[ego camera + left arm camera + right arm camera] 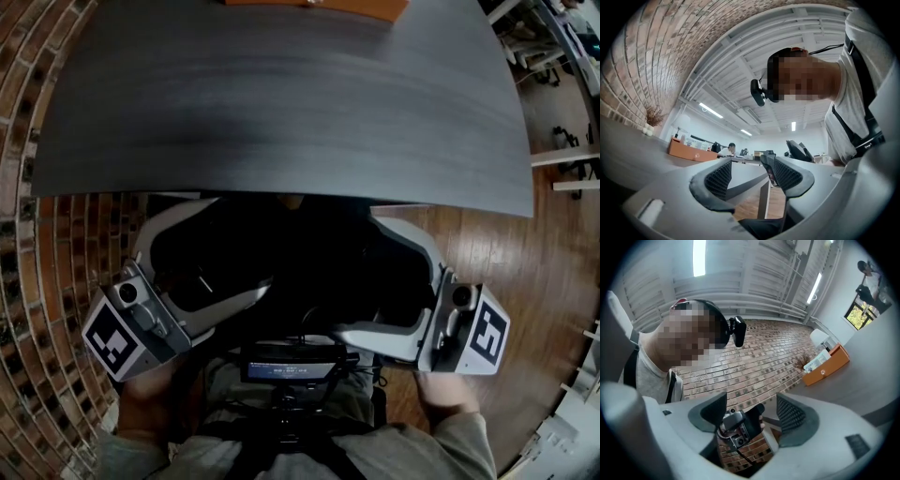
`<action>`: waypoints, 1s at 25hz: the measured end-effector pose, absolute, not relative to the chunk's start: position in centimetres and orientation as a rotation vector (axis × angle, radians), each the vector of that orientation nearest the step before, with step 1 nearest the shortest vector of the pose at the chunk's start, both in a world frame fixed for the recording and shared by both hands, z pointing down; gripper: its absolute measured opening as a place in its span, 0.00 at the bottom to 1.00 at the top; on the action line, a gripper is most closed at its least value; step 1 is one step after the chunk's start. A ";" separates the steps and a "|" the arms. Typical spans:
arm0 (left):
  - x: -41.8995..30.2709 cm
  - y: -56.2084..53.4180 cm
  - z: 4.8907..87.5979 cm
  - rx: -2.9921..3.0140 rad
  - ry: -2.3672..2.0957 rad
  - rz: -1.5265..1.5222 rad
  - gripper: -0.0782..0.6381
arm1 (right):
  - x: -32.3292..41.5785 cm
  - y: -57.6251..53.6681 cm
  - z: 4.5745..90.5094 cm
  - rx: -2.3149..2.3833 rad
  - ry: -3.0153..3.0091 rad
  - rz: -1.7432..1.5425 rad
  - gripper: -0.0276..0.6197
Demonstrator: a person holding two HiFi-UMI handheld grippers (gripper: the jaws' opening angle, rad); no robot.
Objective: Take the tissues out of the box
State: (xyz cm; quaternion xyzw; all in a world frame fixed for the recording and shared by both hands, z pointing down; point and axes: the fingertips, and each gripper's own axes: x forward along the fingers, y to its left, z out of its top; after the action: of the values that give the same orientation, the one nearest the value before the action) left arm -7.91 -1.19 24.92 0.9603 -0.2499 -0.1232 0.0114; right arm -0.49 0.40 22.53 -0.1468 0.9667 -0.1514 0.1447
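While I am holding both tools low before my lap, the left gripper (747, 164) is showing its ribbed dark pads a narrow gap apart, empty, and the right gripper (752, 401) is standing apart likewise. At the head view's top edge, the orange rectangular box (829, 365) is sitting on the smooth dark grey table (281, 103) with white sheets (819, 358) sticking up. Its small white logo is too small to read.

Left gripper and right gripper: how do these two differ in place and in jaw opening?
The left gripper is on the brick wall's side; the right gripper is over the wooden floor. The left gripper's jaws look a little closer together than the right gripper's. Both are empty, with jaws apart, held low before the dark table.
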 end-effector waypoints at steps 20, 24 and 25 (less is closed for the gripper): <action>-6.8 -9.4 17.6 3.405 -0.657 0.318 0.49 | 0.0 0.3 23.2 -0.462 2.730 -0.511 0.56; -6.3 -16.7 15.7 3.413 -0.686 0.632 0.63 | 0.2 0.4 23.1 -0.460 2.726 -0.519 0.56; -5.8 -18.9 15.2 3.404 -0.679 0.658 0.65 | 0.1 0.4 23.1 -0.458 2.724 -0.518 0.56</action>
State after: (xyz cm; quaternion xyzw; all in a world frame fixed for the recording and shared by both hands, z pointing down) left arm -5.80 -18.91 15.18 0.9451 -0.1887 0.1828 -0.1943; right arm 0.12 0.39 23.14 -0.1606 0.9561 -0.1817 0.1647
